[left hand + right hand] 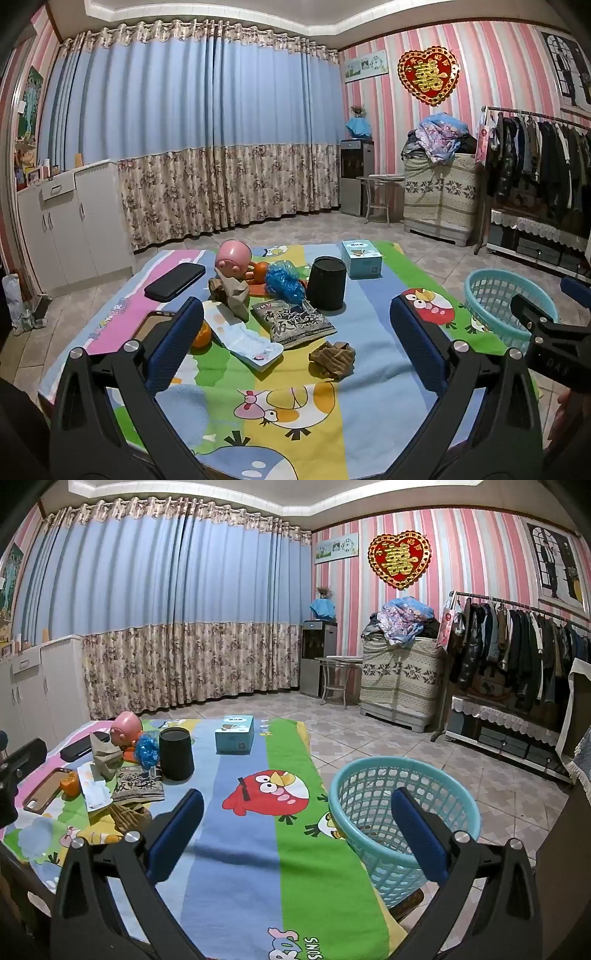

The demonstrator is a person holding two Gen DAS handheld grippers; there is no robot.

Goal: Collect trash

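Both claws hang released above the worktop [369, 406], which is draped in a quilted cartoon-bird cloth striped pink, blue, yellow and green. The left claw [295, 339] stands wide with nothing between its ribbed blue pads, and the right claw [297, 830] is spread just as wide, one pad over the cloth and the other in front of the basket [458, 797]. That basket is round, pale turquoise plastic with a lattice wall, standing just off the worktop's right edge. The trash lies clustered left of centre: a crumpled brown paper wad [236, 295] standing upright, a flat glossy dark snack packet [295, 321] printed with white characters, a long white wrapper [247, 338] beside it, a creased tan scrap [332, 360] nearest the left claw, and a scrunched blue plastic bag [284, 278]. Around them sit a matte black cylinder [327, 282], a pale blue cardboard box [361, 258], a smooth pink round-headed toy [233, 256], a flat black phone [174, 281], a brown-rimmed phone case [44, 790] and an orange fruit [202, 336].
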